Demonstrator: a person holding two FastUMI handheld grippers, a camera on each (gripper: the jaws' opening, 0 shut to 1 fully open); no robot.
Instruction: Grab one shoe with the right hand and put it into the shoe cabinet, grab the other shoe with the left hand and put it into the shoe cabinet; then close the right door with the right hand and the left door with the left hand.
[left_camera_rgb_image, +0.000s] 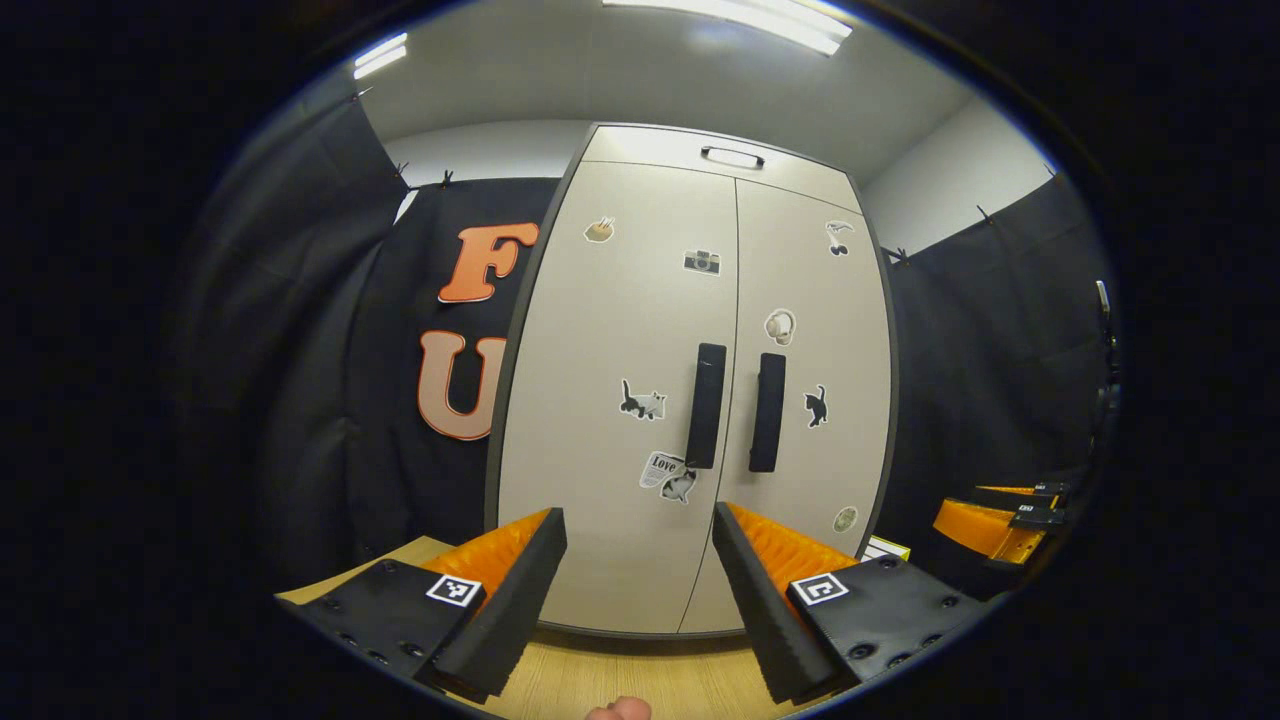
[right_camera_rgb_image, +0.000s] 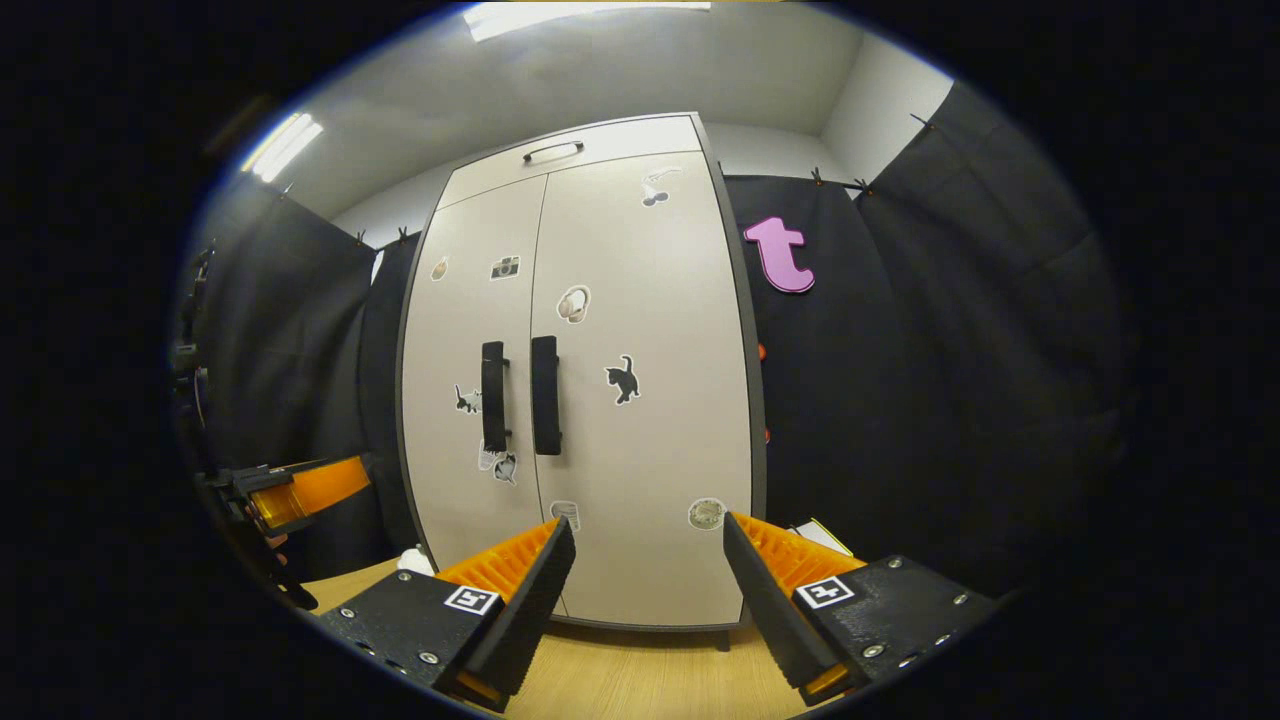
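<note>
Both grippers, left (left_camera_rgb_image: 640, 590) and right (right_camera_rgb_image: 650, 590), gaping wide, holding nothing, above wooden floor (left_camera_rgb_image: 640, 675). Shoe cabinet (left_camera_rgb_image: 690, 400) ahead, both doors shut; shoes hidden inside or unseen.

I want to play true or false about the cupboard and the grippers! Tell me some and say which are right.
1. Both doors of the shoe cabinet are shut. True.
2. The left gripper is holding a shoe. False: it is open and holds nothing.
3. The right door has a cat sticker on it. True.
4. The right gripper is squeezing a door handle. False: it is open, away from the handles.
5. The cabinet stands on a wooden floor. True.
</note>
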